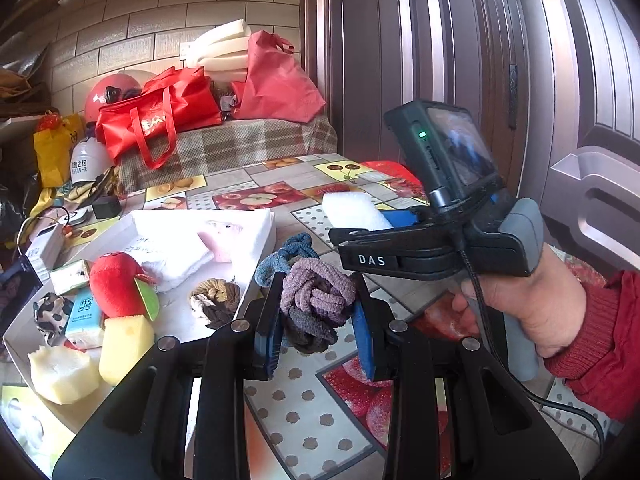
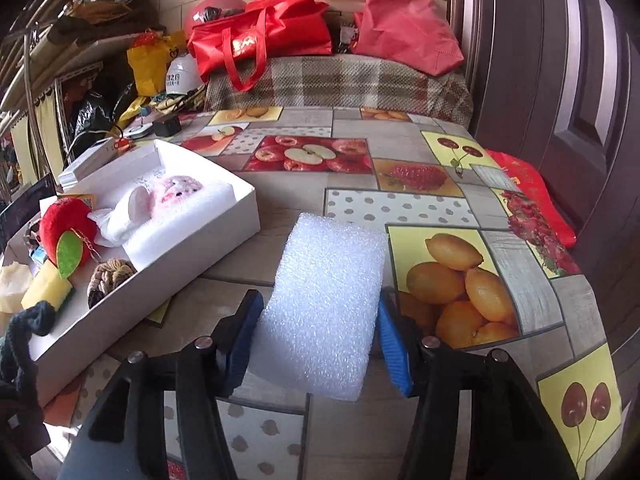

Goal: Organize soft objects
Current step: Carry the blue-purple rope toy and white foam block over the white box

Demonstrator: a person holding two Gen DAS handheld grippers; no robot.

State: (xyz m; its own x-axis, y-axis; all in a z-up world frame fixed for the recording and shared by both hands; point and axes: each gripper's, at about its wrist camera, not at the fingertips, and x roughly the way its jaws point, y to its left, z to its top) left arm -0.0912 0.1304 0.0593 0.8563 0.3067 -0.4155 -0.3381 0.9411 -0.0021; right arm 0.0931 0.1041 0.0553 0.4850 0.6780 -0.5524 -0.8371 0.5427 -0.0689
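Note:
My left gripper (image 1: 318,320) is shut on a knotted bundle of purple, grey and blue hair ties (image 1: 314,284), held just above the near wall of a white box (image 1: 256,276). In the box lie a red plush apple (image 1: 114,284), a yellow sponge (image 1: 126,346), brown hair ties (image 1: 214,296) and a pink plush (image 2: 176,192). My right gripper (image 2: 316,344) is shut on a white foam block (image 2: 328,304), its blue pads (image 2: 394,348) against both sides, low over the fruit-print tablecloth (image 2: 400,148). In the left wrist view the right gripper (image 1: 372,228) stands to the right, in a hand with a red sleeve.
Red bags (image 1: 160,116), a red helmet (image 1: 108,94) and white foam pads (image 1: 220,48) are piled on a plaid-covered seat (image 2: 340,80) behind the table. A brown door (image 1: 460,40) runs along the right. A red packet (image 2: 536,196) lies at the table's right edge. Clutter fills the left.

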